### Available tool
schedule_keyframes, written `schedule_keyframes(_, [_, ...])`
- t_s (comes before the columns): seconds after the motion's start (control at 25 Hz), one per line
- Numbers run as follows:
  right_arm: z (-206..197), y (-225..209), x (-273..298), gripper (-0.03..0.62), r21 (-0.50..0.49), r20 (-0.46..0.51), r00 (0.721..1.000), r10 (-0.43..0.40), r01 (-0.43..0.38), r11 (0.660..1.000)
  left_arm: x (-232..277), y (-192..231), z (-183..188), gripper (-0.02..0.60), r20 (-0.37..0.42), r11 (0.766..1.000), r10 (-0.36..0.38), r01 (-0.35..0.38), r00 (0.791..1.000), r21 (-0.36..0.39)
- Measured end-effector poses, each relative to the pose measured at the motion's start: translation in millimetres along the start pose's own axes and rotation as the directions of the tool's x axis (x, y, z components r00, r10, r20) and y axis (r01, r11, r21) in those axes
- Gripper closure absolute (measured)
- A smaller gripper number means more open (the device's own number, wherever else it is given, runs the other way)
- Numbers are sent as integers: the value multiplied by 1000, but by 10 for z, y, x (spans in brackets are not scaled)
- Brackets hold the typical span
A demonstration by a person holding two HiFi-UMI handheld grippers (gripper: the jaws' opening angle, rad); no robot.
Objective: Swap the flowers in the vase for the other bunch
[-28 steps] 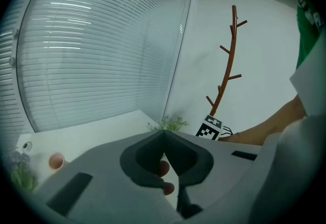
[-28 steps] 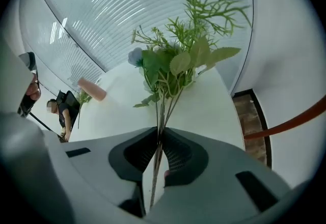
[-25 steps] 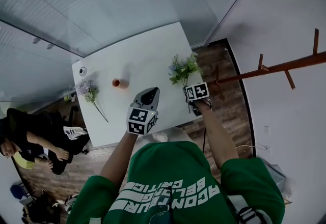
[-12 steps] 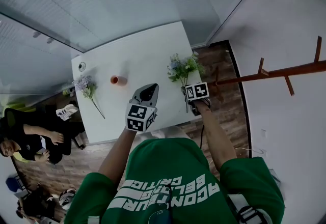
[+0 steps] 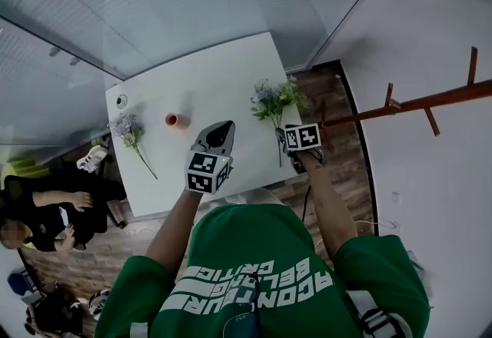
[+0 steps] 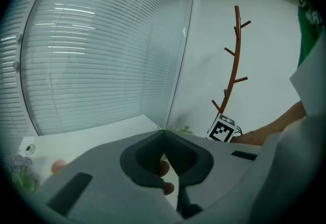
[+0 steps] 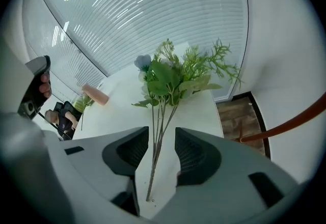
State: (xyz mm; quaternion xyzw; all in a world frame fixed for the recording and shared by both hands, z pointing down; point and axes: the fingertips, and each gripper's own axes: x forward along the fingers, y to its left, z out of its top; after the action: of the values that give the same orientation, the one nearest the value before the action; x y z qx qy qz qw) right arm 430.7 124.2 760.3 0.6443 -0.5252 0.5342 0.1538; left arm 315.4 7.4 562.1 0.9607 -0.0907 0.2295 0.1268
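Note:
A green bunch with blue flowers [image 5: 273,101] lies on the white table [image 5: 223,91] near its right edge. My right gripper [image 5: 290,150] hangs over its stems [image 7: 159,131]; the jaws are opening and stand either side of the stems without pressing them. The small orange vase [image 5: 176,120] stands empty at mid-table, and shows as well in the right gripper view [image 7: 95,94]. A purple bunch [image 5: 131,135] lies at the table's left. My left gripper [image 5: 223,126] hovers over the table's front, shut [image 6: 163,133] with nothing in it.
A brown coat rack [image 5: 415,104] stands to the right over the wooden floor. A small round white object [image 5: 121,101] sits at the table's far left corner. A person sits [image 5: 54,210] low at the left. Blinds behind glass close off the far side.
My right gripper has lifted slightly off the green bunch's stems, which now lie loose on the table. The left gripper has hardly moved. The seated person has shifted.

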Motion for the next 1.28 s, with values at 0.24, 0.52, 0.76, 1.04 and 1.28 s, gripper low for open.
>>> schedule_keyframes(0.24, [258,137,-287,447,-39,80,996,-34,37,999,-170,161,60,574,39,1000,17,-16,999,-21])
schedule_keyframes(0.52, [816,773,-540,448,-199,248,967,-53,104,974,-589,616,53,574,80,993,98,-92,992,-73])
schedule_keyframes(0.76, [1271,1604,-590,459,-295,342,939,29,78,952,-1133,1145,17,574,112,976,196,-183,974,-114])
schedule_keyframes(1.04, [1520,2562,-542,531,-411,419,898,138,52,910,-1722,1683,-92,574,132,950,293,-273,947,-149])
schedule_keyframes(1.28, [1570,3156,-479,577,-494,436,874,213,35,869,-2090,2005,-219,574,140,927,354,-326,925,-186])
